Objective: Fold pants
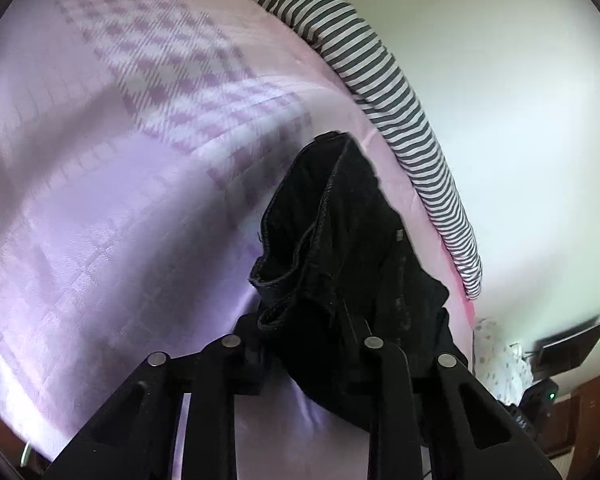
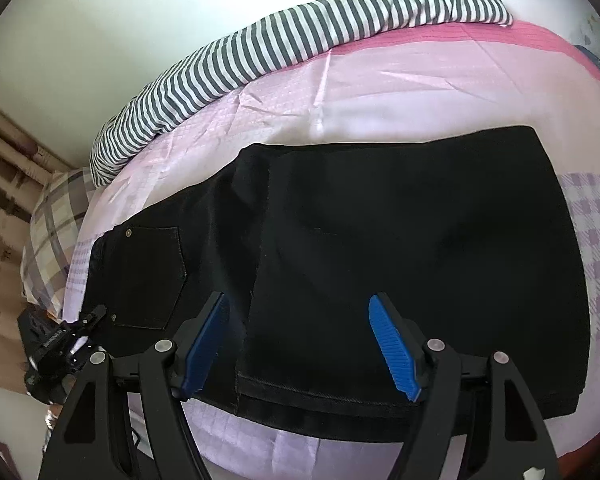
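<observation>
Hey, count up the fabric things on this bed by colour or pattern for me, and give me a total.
Black: 1, the pants, with the left gripper shut on the waist end.
Grey and white striped: 1, the striped cover along the wall.
Brown plaid: 1, the plaid pillow.
Pink and lilac: 1, the bedspread underneath.
Total: 4

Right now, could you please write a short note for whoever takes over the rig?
Left claw: shut on the waistband end of the black pants, lifting it off the pink bedspread.
Right claw: open, above the folded leg hems, gripping nothing.
Done: legs look folded once over the body.
Left: probably carry the waistband end across to complete the fold, then smooth it.
Striped pillow lies behind.
</observation>
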Tool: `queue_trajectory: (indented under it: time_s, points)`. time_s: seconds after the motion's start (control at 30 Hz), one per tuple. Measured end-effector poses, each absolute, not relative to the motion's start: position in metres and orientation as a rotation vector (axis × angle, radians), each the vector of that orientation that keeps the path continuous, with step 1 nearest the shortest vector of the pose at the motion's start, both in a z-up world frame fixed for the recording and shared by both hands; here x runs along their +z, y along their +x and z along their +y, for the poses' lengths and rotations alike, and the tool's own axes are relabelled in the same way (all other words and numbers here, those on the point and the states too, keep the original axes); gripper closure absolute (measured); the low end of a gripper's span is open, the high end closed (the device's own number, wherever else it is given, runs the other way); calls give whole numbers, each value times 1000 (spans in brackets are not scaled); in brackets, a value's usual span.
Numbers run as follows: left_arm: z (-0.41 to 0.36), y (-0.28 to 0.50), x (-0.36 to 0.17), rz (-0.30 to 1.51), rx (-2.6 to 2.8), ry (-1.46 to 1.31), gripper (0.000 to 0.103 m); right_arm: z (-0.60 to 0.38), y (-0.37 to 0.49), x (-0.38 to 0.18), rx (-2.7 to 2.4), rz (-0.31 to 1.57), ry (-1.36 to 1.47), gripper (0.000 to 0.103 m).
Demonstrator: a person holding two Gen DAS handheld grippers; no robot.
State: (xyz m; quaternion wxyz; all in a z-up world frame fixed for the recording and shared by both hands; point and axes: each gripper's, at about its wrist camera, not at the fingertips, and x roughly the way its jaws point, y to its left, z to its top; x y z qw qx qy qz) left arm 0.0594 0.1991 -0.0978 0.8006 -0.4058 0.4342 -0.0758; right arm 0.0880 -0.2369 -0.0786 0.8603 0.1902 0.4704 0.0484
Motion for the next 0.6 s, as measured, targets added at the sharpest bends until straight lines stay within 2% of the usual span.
queue_trajectory:
  time_s: [0.13,0.33,0.47,0.6]
  points:
    - [162,73,-34,865,-195,-671,81,-251,79,-72,95,953,427,33]
    - [66,101,52,794,-347,-479,81,-292,51,-53,72,855,512,33]
    - [-18,109,83,764,-496,-384,81,-330,21,-44,25,785,567,31]
    - [-111,105,83,797,-638,-267,81,-371,-12,-51,-36,746,632,31]
